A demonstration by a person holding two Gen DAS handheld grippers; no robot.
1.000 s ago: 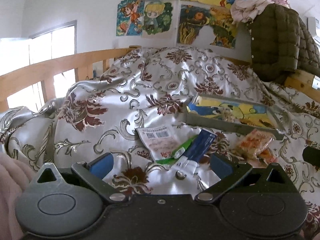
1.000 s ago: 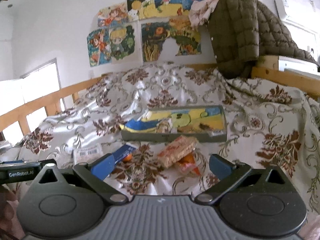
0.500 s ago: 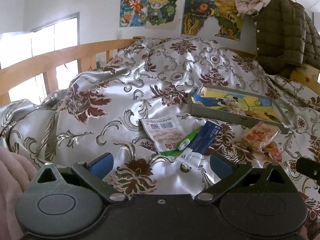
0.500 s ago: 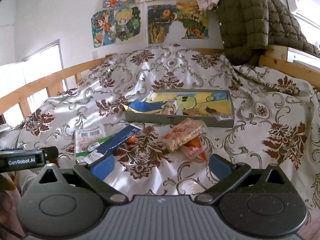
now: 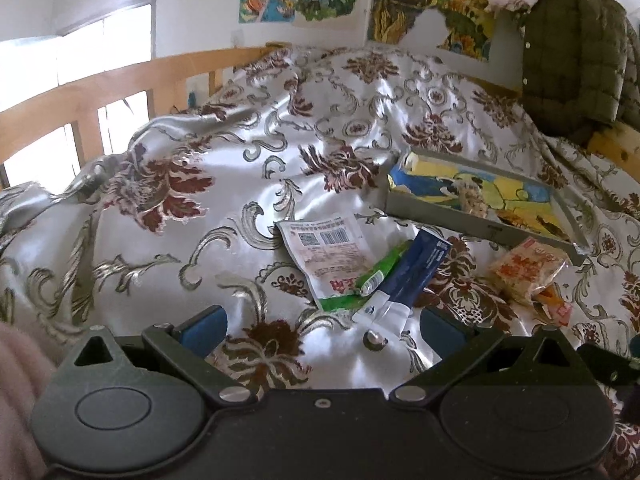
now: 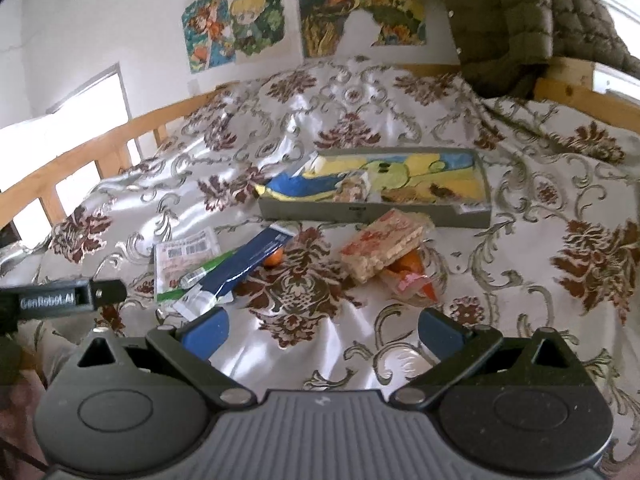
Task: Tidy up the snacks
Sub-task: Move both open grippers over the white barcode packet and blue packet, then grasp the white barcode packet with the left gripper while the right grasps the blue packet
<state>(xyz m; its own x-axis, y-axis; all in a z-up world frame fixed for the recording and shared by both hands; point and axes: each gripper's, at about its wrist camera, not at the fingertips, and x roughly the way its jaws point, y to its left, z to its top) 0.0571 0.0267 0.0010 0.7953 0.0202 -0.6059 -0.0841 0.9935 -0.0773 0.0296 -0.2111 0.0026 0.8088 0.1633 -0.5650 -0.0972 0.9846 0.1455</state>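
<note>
Snack packets lie on a satin floral bedspread. A white pouch with a barcode (image 5: 328, 252) (image 6: 186, 258), a green stick (image 5: 380, 270) and a dark blue packet (image 5: 412, 276) (image 6: 248, 264) overlap just ahead of my left gripper (image 5: 320, 328), which is open and empty. A clear pack of crackers (image 6: 384, 246) (image 5: 524, 266) rests on orange sweets (image 6: 412, 276), ahead of my open, empty right gripper (image 6: 320, 330). Behind them sits a shallow grey tray (image 6: 400, 216) (image 5: 472, 226) with a cartoon-printed bottom and one small packet (image 6: 354, 188) inside.
A wooden bed rail (image 5: 100, 92) runs along the left. A green quilted jacket (image 6: 516, 28) hangs over the headboard at the right. Posters (image 6: 240, 24) cover the wall behind. The left gripper's body (image 6: 60, 300) shows at the right wrist view's left edge.
Both grippers have tilted down and moved closer to the snacks; the packets and tray now sit higher and larger in both views. Nothing was gripped or shifted.
</note>
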